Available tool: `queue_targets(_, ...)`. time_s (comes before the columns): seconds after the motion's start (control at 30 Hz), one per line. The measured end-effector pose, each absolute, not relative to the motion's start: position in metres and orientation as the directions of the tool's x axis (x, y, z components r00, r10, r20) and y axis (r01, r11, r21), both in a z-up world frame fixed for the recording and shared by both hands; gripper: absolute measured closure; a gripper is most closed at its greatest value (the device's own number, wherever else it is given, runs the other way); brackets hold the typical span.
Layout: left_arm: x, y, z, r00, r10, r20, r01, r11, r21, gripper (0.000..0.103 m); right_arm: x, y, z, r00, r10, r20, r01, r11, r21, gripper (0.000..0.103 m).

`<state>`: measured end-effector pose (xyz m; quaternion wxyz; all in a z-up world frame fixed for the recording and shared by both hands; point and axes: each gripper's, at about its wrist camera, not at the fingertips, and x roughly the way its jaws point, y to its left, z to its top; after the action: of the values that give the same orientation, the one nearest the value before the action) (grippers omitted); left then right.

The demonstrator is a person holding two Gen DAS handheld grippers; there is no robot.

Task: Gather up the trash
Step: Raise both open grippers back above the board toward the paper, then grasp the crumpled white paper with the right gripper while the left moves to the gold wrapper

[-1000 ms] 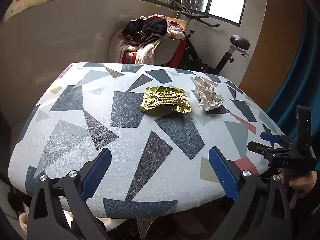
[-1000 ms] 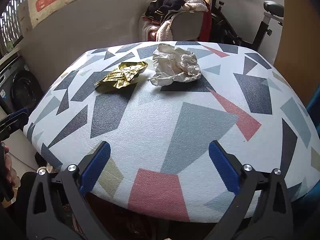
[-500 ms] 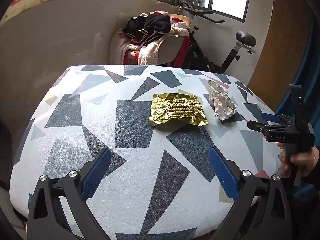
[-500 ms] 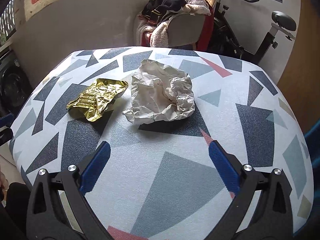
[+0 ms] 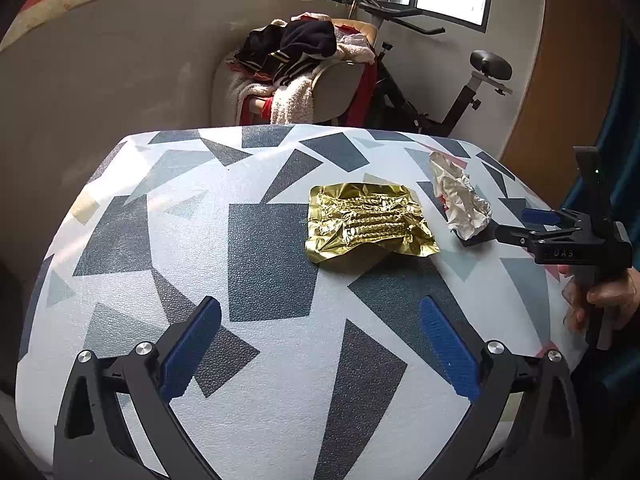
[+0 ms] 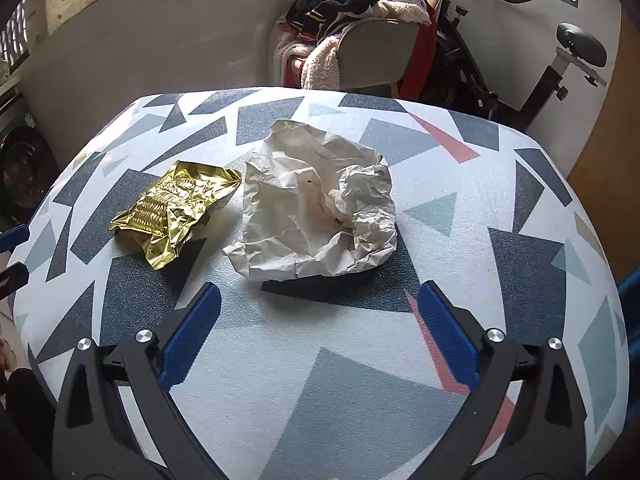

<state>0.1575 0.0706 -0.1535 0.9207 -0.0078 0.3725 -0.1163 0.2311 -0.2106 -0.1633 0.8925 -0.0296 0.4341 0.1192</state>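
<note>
1. Trash lies in two bits on the patterned counter (image 6: 320,380): a gold wrapper (image 6: 176,208) and a crumpled white paper (image 6: 316,208). They sit side by side near the middle, closer to the far edge than the near edge, almost touching.
2. The right claw (image 6: 320,332) is spread wide and holds nothing. The white paper is straight ahead of it, just past its blue pads (image 6: 448,336). The paper looks nearly as wide as the gap.
3. The left claw (image 5: 320,344) is also spread wide and empty. The gold wrapper (image 5: 368,224) is ahead of it and a little to the right, further off than the paper is from the right claw.
4. The wrapper lies flat, with its long side running across, from the left edge toward the right edge.
5. In the left view the right claw (image 5: 516,226) hangs just beside the white paper (image 5: 460,200), so I think the right one should grab first.
6. The flat wrapper may be hard to pinch.
</note>
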Motion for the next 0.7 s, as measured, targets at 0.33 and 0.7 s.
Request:
queue_targets(0.33,0.169,0.07,-0.16,0.708,-0.22,-0.671,0.22,0.972,-0.086,0.006,0.269,-0.192,-0.159,0.609,0.195,-0.769,-0.242,0.969,0.054,0.006)
queue_targets(0.7,0.21,0.054,-0.158,0.662,-0.305,-0.685,0.23,0.952,-0.202,0.006,0.301,-0.176,-0.174,0.578,0.161,-0.8,-0.206,0.977,0.048,0.059)
